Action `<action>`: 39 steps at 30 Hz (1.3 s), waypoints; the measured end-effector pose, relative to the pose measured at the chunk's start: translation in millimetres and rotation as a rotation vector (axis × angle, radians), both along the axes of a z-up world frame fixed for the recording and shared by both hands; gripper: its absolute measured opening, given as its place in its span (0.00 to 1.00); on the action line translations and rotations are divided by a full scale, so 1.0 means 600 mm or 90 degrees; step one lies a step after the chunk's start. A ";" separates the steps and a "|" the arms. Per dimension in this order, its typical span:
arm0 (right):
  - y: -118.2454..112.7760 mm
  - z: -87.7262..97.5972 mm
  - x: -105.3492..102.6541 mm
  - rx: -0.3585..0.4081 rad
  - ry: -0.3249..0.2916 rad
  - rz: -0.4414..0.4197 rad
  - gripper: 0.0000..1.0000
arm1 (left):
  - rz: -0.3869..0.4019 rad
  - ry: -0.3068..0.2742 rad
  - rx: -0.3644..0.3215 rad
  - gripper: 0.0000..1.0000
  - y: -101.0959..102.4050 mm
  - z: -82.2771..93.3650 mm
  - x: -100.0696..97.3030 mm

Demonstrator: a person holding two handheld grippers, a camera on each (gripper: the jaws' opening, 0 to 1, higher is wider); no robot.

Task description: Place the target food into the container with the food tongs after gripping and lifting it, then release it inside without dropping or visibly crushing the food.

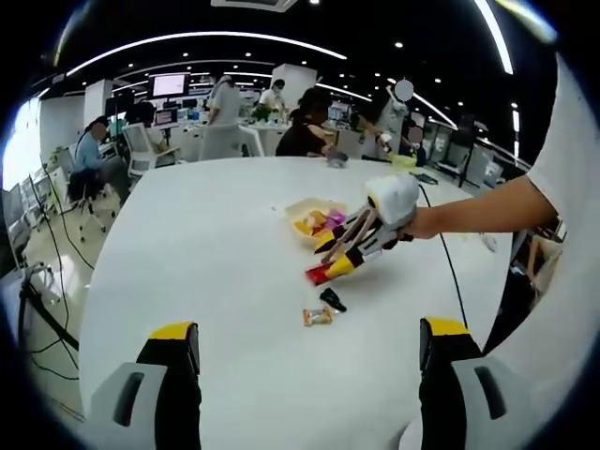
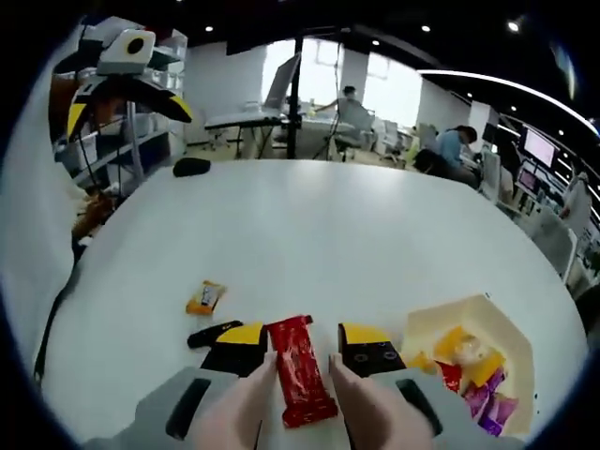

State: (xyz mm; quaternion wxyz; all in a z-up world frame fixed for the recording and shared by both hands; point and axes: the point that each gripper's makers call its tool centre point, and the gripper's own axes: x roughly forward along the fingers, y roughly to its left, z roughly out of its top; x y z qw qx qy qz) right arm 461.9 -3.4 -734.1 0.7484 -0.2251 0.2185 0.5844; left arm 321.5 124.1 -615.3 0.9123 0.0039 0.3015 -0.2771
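Note:
A red snack packet (image 2: 302,384) lies lengthwise between the two beige tong arms (image 2: 255,398) that my right gripper (image 2: 305,342) carries. Both arms press its long edges, so the gripper is shut on it. The left gripper view has the right gripper (image 1: 342,258) coming in from the right in a person's hand, with the red packet (image 1: 318,274) at its tips, low over the white table (image 1: 206,272). I cannot tell if the packet is off the table. The pale yellow container (image 1: 302,205) (image 2: 441,323) with several wrapped snacks sits just beyond. My left gripper (image 1: 309,347) is open and holds nothing.
A small orange packet (image 1: 317,317) (image 2: 204,297) and a black packet (image 1: 332,300) (image 2: 211,333) lie loose on the table near the red one. A dark object (image 2: 192,167) rests at the table's far edge. People, chairs and desks stand beyond the table.

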 end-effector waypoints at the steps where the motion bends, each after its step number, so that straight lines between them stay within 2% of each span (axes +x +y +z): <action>1: -0.003 -0.008 0.002 -0.004 0.000 0.004 0.29 | 0.001 0.001 0.000 0.98 0.000 0.000 0.000; 8: -0.004 -0.009 -0.003 0.004 0.022 -0.002 0.28 | 0.006 0.003 0.003 0.98 -0.003 0.000 0.005; 16: -0.002 -0.013 0.005 -0.013 0.025 -0.050 0.24 | 0.006 -0.003 0.004 0.97 -0.008 0.007 0.008; 17: -0.004 -0.015 0.010 -0.011 0.030 -0.074 0.23 | 0.005 -0.006 0.004 0.97 -0.008 0.008 0.007; 28: 0.002 -0.012 0.015 -0.070 0.045 -0.142 0.22 | 0.005 -0.024 0.004 0.97 -0.006 0.026 -0.012; 34: -0.004 0.009 0.011 -0.050 0.064 -0.195 0.22 | 0.006 -0.031 0.006 0.97 -0.002 0.033 -0.031; 39: -0.020 0.041 -0.012 -0.031 0.064 -0.233 0.22 | -0.001 -0.036 0.004 0.97 -0.006 0.037 -0.041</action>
